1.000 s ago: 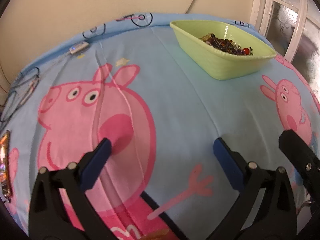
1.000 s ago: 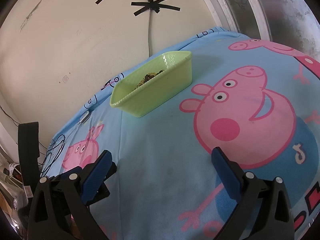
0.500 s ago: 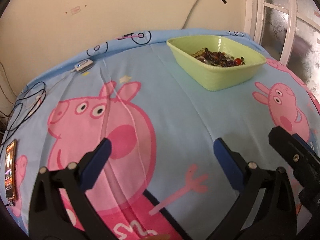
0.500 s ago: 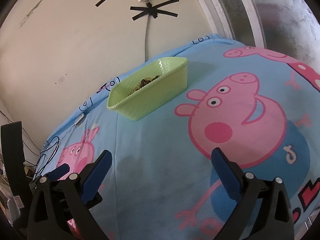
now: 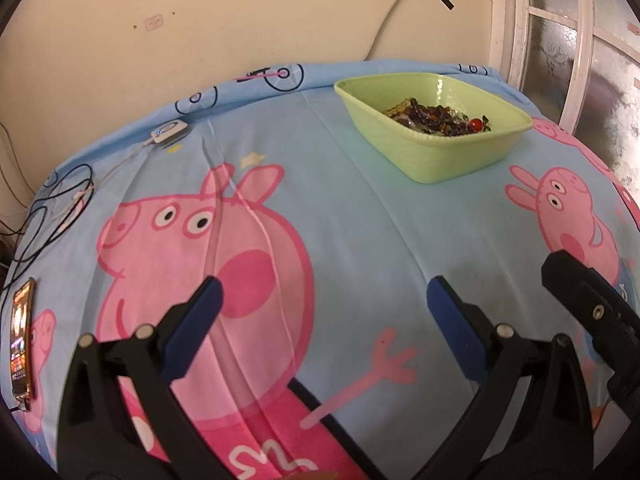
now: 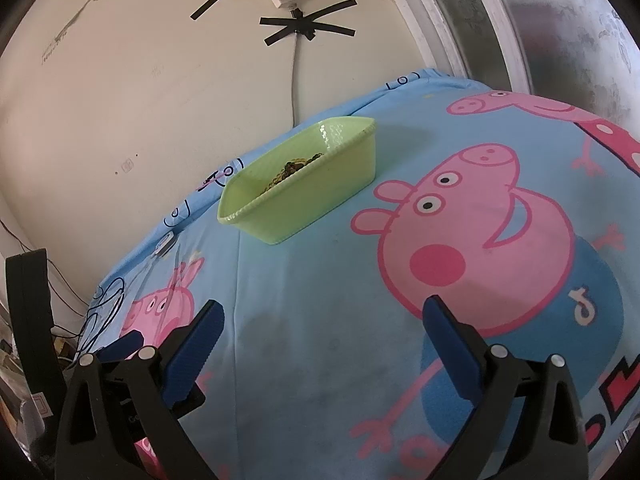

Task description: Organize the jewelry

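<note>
Light green rectangular plastic tub (image 5: 436, 148) with flared ribbed rim, upright on blue cartoon-pig bedsheet (image 5: 352, 224) near the far edge by the wall, holding a tangled heap of dark beaded jewelry (image 5: 434, 118), gold-toned strands, one red bead (image 5: 475, 123)

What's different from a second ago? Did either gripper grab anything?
Nothing was grabbed. Both grippers pulled back and rose: the green basket now looks smaller and farther in both wrist views, and a phone has come into view at the bedsheet's left edge. Unchanged: left gripper and right gripper open and empty, jewelry in the basket.
</note>
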`<control>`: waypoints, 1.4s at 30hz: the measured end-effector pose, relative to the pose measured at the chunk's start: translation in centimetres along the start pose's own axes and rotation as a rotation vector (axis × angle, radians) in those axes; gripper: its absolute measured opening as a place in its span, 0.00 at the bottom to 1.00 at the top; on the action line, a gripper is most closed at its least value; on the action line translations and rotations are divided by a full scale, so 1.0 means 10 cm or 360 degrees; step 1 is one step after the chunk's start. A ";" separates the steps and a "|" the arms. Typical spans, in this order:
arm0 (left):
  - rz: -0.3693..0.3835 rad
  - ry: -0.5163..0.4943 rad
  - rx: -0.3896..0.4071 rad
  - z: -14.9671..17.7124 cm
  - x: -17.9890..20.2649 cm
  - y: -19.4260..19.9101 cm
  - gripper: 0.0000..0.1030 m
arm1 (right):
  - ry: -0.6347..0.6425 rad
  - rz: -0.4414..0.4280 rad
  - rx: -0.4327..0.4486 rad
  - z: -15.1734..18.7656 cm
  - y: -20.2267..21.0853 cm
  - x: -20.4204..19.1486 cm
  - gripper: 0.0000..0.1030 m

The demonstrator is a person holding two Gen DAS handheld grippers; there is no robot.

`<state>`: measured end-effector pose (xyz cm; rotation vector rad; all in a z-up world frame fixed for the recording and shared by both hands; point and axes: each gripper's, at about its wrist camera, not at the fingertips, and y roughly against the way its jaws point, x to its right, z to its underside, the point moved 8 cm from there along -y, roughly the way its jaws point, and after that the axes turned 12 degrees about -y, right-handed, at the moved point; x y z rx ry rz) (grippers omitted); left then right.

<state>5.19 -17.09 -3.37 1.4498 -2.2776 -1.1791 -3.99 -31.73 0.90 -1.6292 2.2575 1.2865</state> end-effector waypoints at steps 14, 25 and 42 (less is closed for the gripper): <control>-0.0003 -0.0002 -0.0012 0.00 -0.01 -0.02 0.95 | -0.0010 -0.0010 -0.0001 -0.01 0.01 0.01 0.75; -0.0008 -0.0005 -0.0012 0.00 -0.02 -0.02 0.95 | -0.0013 -0.0010 0.0000 -0.01 0.01 0.01 0.75; -0.0015 -0.0048 -0.0023 0.00 0.01 -0.03 0.95 | -0.0024 -0.0010 -0.0003 0.01 0.01 0.01 0.75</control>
